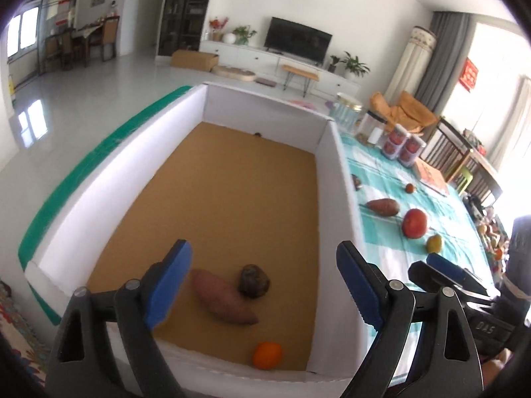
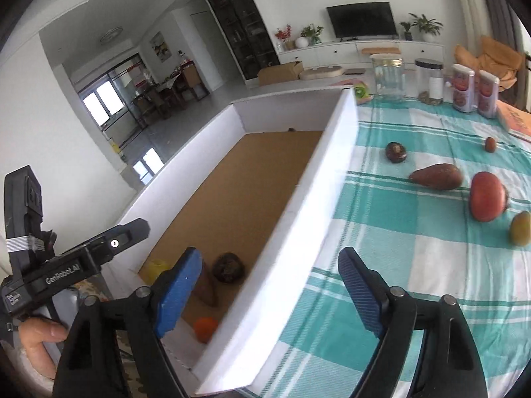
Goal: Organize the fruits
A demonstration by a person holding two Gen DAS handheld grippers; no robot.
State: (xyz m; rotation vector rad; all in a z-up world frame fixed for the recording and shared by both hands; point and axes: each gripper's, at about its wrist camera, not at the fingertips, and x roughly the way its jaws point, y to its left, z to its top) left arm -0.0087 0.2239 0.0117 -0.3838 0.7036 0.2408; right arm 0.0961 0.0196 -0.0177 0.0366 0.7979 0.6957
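Observation:
A white box (image 1: 335, 179) with a brown floor holds a sweet potato (image 1: 222, 298), a dark round fruit (image 1: 254, 280) and an orange (image 1: 267, 355). My left gripper (image 1: 265, 285) is open and empty above the box's near end. My right gripper (image 2: 268, 292) is open and empty above the box's right wall (image 2: 298, 232). On the checked cloth (image 2: 415, 282) lie a dark round fruit (image 2: 396, 152), a brown avocado-shaped fruit (image 2: 436, 176), a red tomato (image 2: 488, 200), a yellow-green mango (image 2: 520, 228) and a small brown fruit (image 2: 490, 144). A yellow fruit (image 2: 156, 267) shows in the box's near corner.
Glass jars (image 2: 387, 76) and patterned canisters (image 2: 474, 89) stand at the table's far edge, beside an orange book (image 2: 516, 117). My left gripper's body (image 2: 66, 265) and hand show left in the right wrist view. A chair (image 1: 458, 156) stands beyond the table.

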